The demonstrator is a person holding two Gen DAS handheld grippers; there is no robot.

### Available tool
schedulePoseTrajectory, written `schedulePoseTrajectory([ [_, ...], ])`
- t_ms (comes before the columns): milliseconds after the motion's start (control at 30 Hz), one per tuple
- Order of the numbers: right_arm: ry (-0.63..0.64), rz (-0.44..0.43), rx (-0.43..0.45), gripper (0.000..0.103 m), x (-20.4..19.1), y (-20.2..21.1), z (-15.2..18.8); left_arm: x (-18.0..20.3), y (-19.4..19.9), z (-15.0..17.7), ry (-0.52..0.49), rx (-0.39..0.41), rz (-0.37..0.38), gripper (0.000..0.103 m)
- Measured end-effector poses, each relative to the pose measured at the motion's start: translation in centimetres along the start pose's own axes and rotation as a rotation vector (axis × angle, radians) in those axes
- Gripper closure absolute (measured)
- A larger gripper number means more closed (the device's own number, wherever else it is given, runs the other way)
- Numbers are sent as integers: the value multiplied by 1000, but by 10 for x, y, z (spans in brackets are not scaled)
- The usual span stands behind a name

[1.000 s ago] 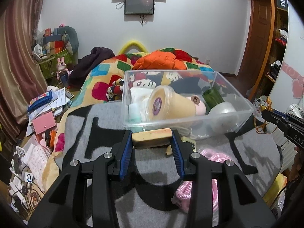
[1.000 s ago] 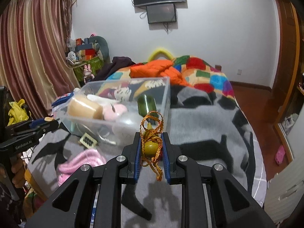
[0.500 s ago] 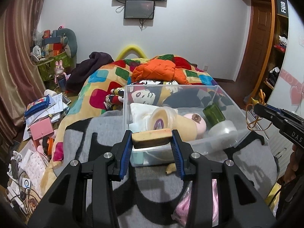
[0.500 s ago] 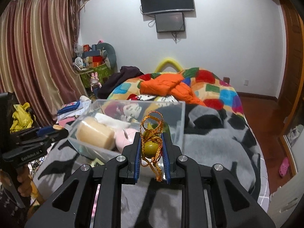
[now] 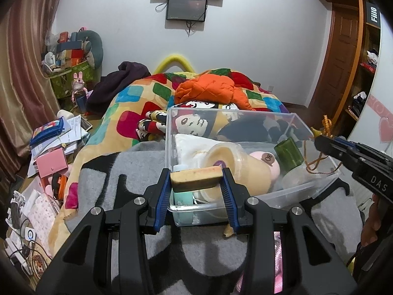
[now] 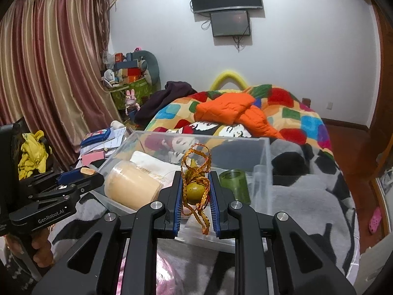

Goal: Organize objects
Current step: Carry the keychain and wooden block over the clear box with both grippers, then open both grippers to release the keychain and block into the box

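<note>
Both tongs are loaded and up at the clear plastic bin [image 5: 245, 120] sitting on the grey-and-black blanket [image 5: 137, 169] on the bed. Left tongs [image 5: 196, 184] clamped across a tan rectangular block [image 5: 196, 179], looks like a sponge or bar, can't tell which; block sits level between the blue pads, held at the bin's near-left corner, over the near rim. Right tongs [image 6: 195, 191] closed tight on a small yellow-green gourd charm [image 6: 195, 189] with an orange braided cord [image 6: 196, 164] looped above the pads and trailing below; held at the bin's near wall, roughly mid-width in the right wrist view. In the left view those right tongs [image 5: 316, 136] come in from the right edge, tip just at the bin's right rim, cord dangling down against the wall. Bin contents: beige cup on its side [image 5: 235, 164], pink round item with a bunny mark [image 5: 266, 161], green glass jar [image 5: 288, 153], white cloth [image 5: 191, 147], mint-coloured piece at the near-left corner [image 5: 183, 196]. Pink knit item [image 6: 159, 270] lies on the blanket just below the right tongs, outside the bin. Beyond the bin: patchwork quilt [image 6: 294, 120] with an orange jacket [image 6: 228, 110] on top. Floor left of the bed is a pile of papers [image 5: 71, 135].
</note>
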State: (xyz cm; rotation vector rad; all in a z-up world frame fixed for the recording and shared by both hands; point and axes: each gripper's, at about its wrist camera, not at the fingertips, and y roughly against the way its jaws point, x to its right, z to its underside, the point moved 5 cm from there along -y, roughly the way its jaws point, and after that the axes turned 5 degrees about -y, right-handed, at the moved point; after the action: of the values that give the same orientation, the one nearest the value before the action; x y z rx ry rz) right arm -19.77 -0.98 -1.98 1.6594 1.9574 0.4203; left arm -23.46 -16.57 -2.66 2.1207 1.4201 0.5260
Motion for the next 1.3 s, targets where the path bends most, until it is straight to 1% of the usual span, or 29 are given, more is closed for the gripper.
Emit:
schedulePoseTrajectory([
  [200,5,-4,-46,85,-3,-20,7,0,-4,1,-11,5,-5,63],
  [433,13,-13,-102,85,-6,-41,16,7,-7,-1,-50,11,-3,63],
  [700,21,-18,-137,85,-7,-52,24,9,-16,2,-49,-15,15,63],
  [867,24,-30,-138,85,-9,-53,24,8,-17,3,-37,-31,30,63],
  [1067,43,-20,-133,85,-13,-52,24,8,-16,3,-33,-39,32,62],
  [1300,43,-11,-142,85,-12,-51,23,10,-12,4,-37,-38,44,56],
])
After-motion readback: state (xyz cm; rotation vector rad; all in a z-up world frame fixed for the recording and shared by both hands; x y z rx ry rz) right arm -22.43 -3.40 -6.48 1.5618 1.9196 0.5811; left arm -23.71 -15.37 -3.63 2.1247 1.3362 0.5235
